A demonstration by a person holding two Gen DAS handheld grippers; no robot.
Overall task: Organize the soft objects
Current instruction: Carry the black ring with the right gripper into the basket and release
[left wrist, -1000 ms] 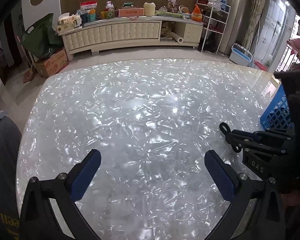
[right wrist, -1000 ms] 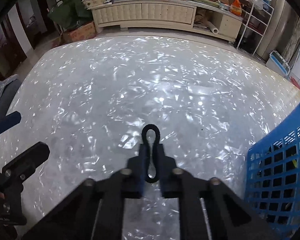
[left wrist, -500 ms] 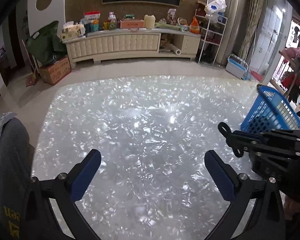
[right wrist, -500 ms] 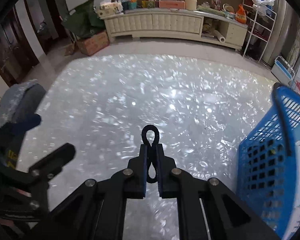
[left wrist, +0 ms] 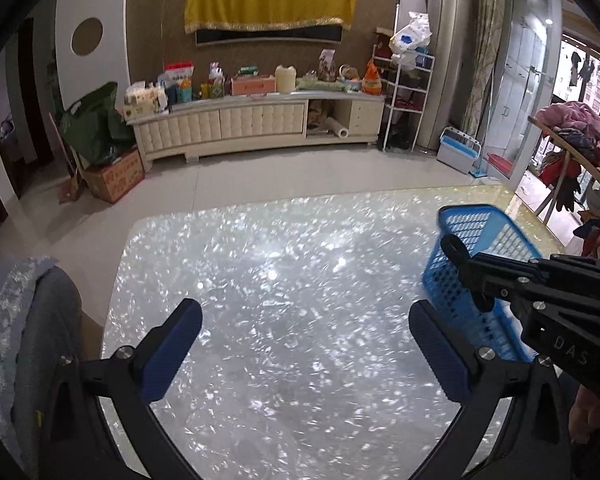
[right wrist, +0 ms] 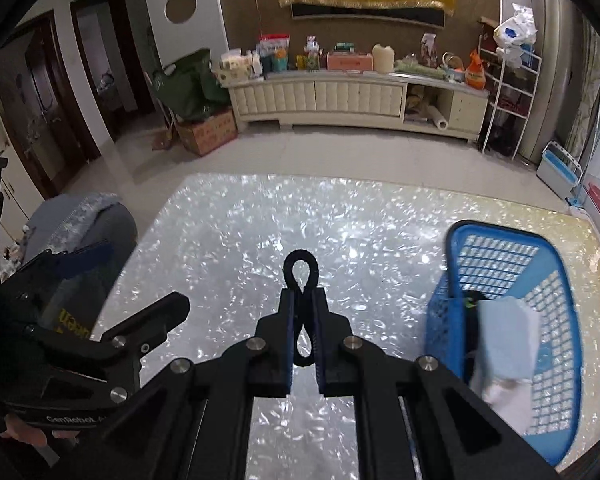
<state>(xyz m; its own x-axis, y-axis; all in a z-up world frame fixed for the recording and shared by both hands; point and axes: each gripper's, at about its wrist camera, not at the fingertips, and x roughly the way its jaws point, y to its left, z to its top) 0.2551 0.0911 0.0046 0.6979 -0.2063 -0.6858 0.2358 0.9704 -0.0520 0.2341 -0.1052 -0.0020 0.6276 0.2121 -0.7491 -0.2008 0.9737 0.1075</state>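
Pearly surface [right wrist: 340,216]: right claw [right wrist: 303,316] clamped on black hair tie [right wrist: 300,270], left claw [left wrist: 304,344] apart; the tie could slip short of the right-edge blue basket [right wrist: 560,320].

My left claw [left wrist: 304,354] has its 2 blue-padded fingers [left wrist: 172,350] spread wide at the bottom of its own view. My right claw [right wrist: 303,320] is pinched tight, its fingers pressed on a thin black loop [right wrist: 301,270], and it enters the left view from the right edge. Bare fingertips [right wrist: 24,436] grip the left handle at lower left.
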